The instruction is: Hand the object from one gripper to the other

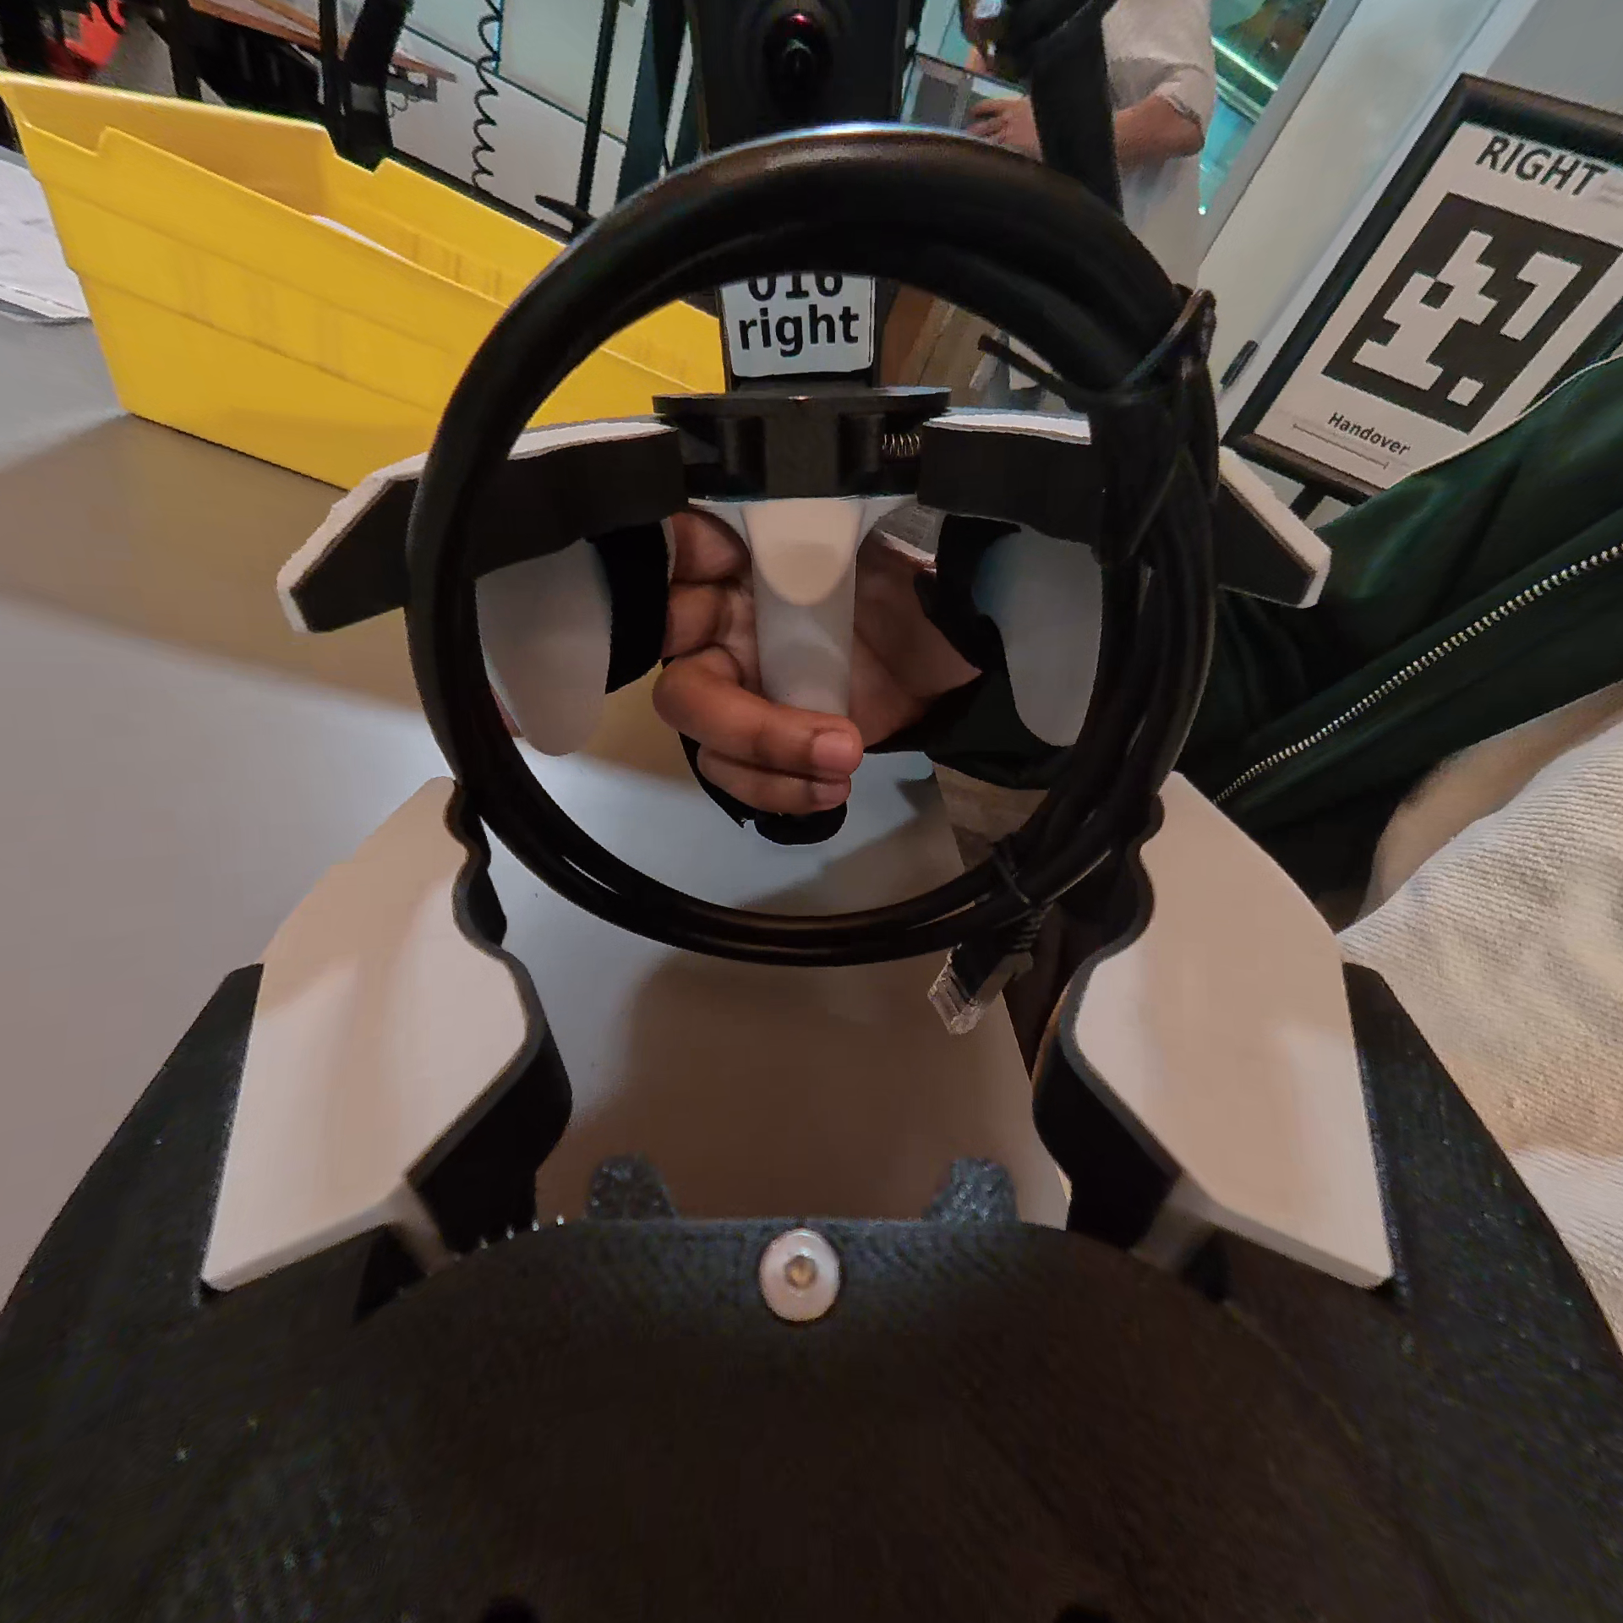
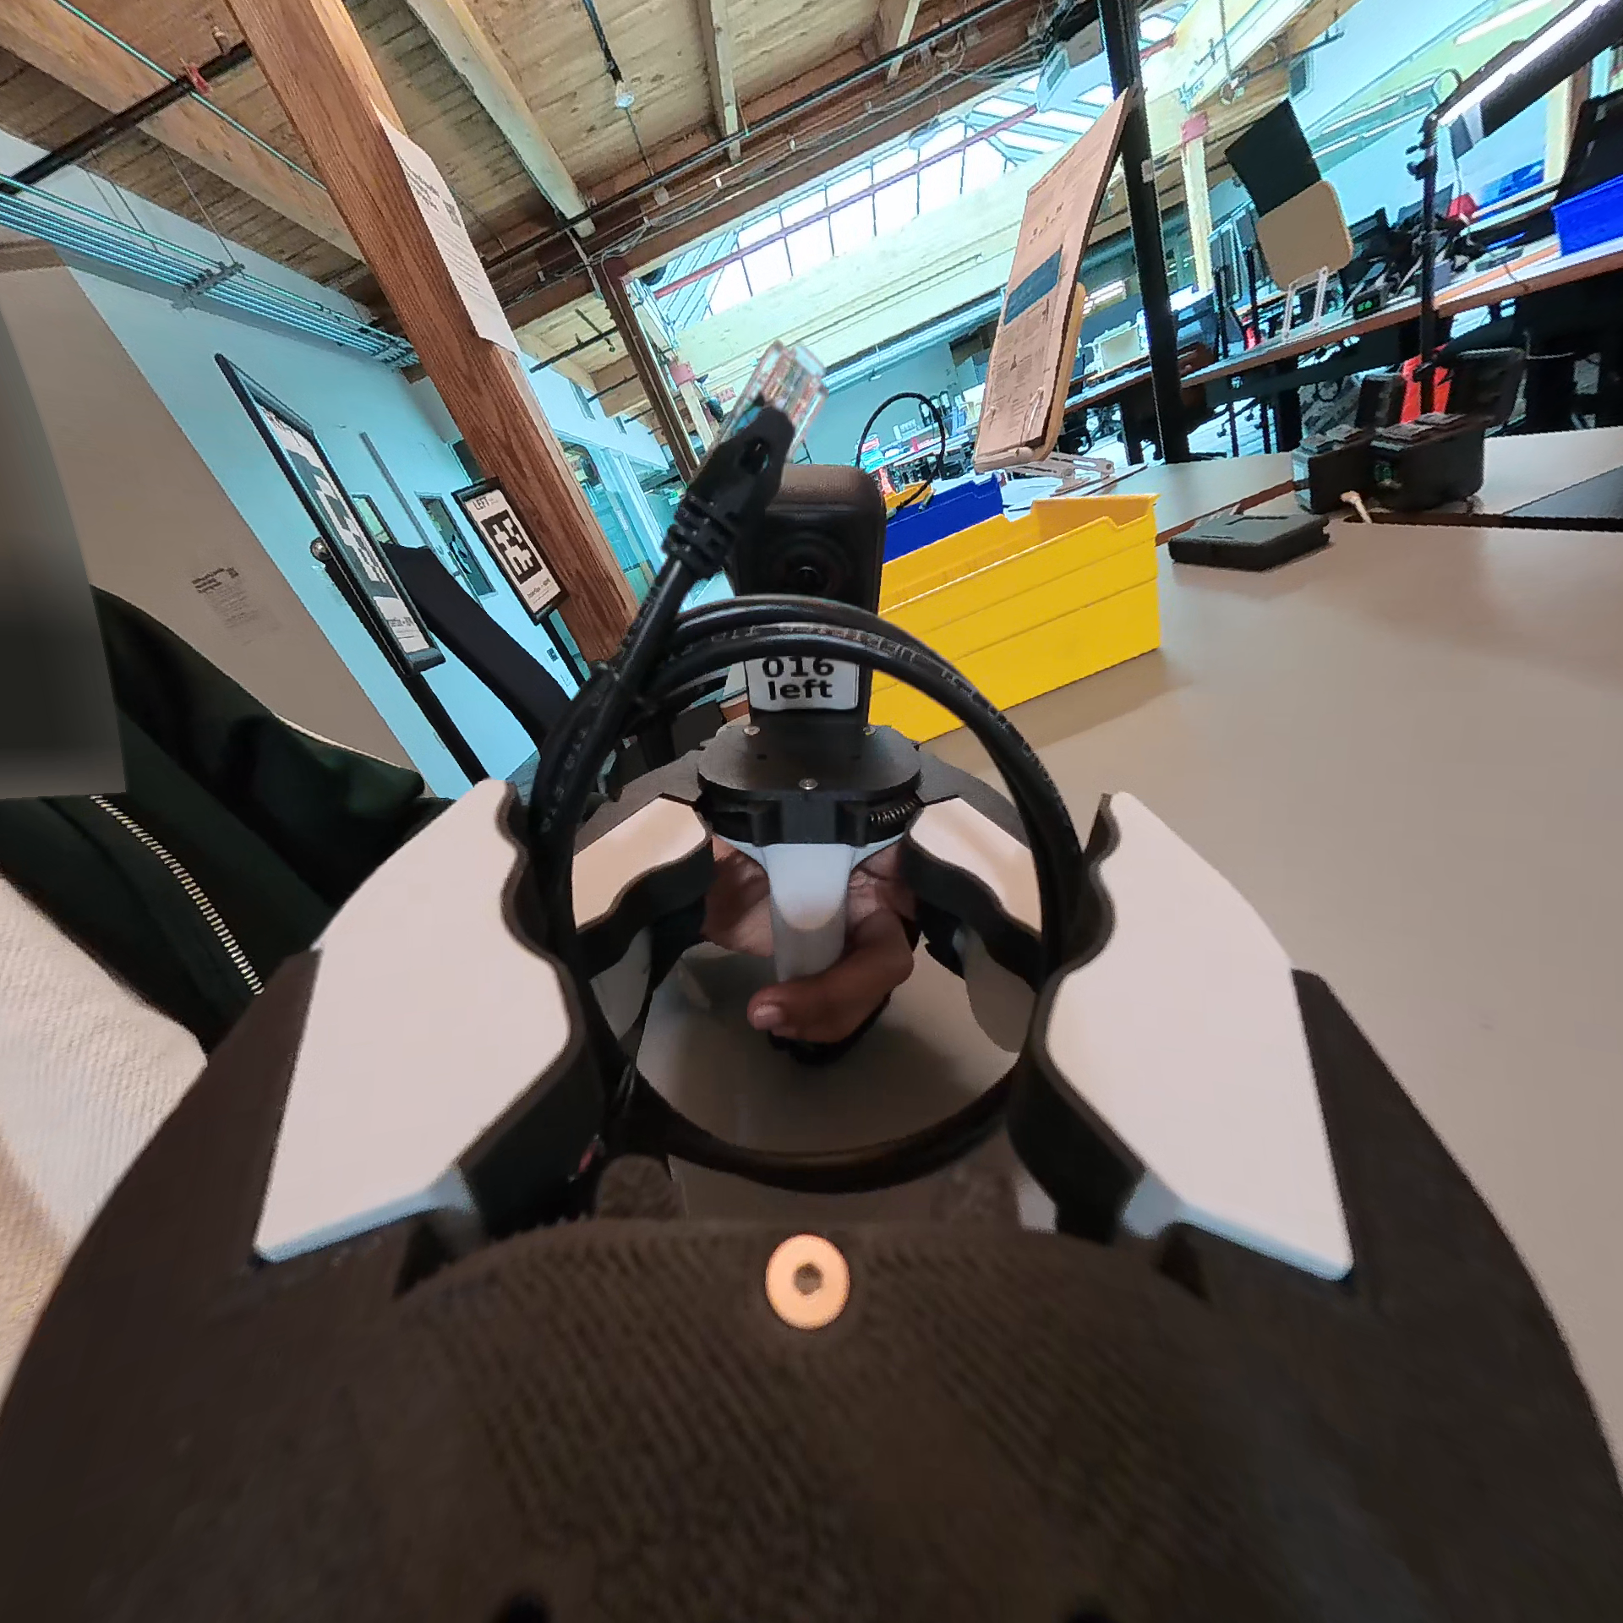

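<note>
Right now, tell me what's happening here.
A person holds a two-finger gripper in each hand, facing each other above a grey table. A coiled black Ethernet cable, tied into a ring, stands upright between them. The left gripper presses the ring's two sides, and the right gripper appears to clamp it too, so the handover looks midway: neither has let go. A yellow bin sits behind.

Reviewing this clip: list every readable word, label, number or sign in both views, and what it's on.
I don't transcribe writing; these bear it:
White label on the right gripper.
White label on the left gripper.
Framed marker sign.
Framed marker signs by the wall.
Paper on the wooden post: too small.
Print on the black cable: blurred.
</note>
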Demonstrator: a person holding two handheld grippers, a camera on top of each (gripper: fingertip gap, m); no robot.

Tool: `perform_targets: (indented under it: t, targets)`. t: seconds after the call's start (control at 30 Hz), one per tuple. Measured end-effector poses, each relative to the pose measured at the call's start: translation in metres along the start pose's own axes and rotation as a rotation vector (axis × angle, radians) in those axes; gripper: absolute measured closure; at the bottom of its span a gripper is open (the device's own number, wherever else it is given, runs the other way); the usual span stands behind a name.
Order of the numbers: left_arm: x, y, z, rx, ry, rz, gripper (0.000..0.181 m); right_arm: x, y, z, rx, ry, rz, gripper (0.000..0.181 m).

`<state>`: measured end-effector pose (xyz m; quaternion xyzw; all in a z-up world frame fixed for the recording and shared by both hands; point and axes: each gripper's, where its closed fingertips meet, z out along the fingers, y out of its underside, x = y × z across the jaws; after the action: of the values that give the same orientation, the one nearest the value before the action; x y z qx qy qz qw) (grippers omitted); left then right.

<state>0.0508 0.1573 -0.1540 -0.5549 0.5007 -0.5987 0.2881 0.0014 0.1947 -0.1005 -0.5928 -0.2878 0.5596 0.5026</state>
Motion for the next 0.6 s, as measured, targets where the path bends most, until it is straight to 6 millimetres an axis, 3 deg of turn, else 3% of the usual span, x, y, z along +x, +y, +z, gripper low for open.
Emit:
perform_targets:
  t: [0.6]
  targets:
    - [-0.005,-0.010,-0.006,0.078,-0.010,-0.014,0.043,0.002,-0.014,-0.007,0.078,0.016,-0.011,0.067]
